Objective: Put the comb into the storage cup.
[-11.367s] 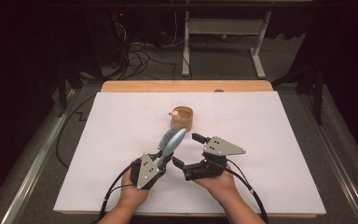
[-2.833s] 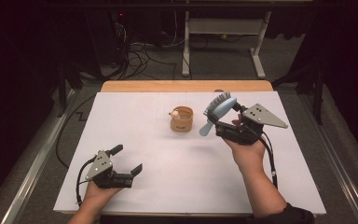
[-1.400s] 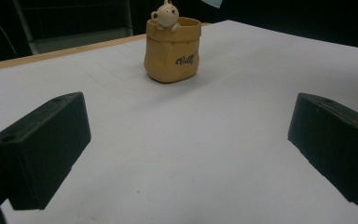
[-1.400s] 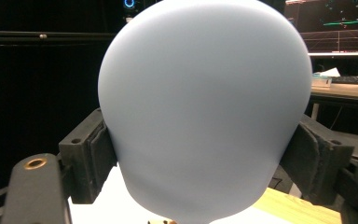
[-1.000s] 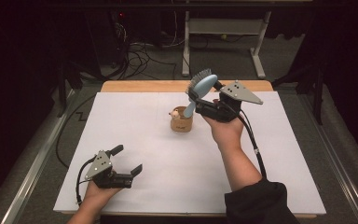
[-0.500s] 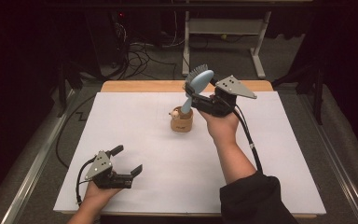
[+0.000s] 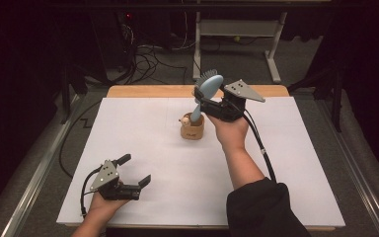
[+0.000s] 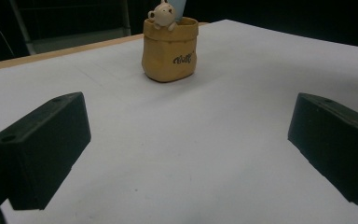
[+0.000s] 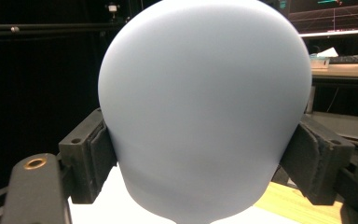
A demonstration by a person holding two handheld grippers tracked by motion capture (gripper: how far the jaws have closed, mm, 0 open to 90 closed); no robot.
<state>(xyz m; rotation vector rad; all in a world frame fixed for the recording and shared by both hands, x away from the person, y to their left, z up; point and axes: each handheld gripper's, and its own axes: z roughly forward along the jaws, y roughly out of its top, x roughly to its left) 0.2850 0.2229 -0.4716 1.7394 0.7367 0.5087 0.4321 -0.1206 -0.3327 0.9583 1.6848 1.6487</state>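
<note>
A light blue hairbrush (image 7: pixel 203 96) stands nearly upright, its handle end down inside a small tan holder (image 7: pixel 192 128) with a little bear figure on its rim. My right gripper (image 7: pixel 201 104) is shut on the brush just below its head, and in the right gripper view the brush's smooth blue back (image 9: pixel 205 107) sits squeezed between both pads. My left gripper (image 7: pixel 135 170) rests open near the table's front left with nothing between its fingers. From there the left gripper view looks across at the tan holder (image 8: pixel 169 49), with the blue handle poking out behind the bear.
A white sheet (image 7: pixel 128 133) covers the table, and a wooden strip (image 7: pixel 143 91) runs along the far edge. Cables and a metal stand (image 7: pixel 237 34) lie on the dark floor beyond. A metal rail (image 7: pixel 39 173) borders the left side.
My right hand has carried the brush a little left and down, bringing its handle end into the tan holder. The left gripper has stayed in place.
</note>
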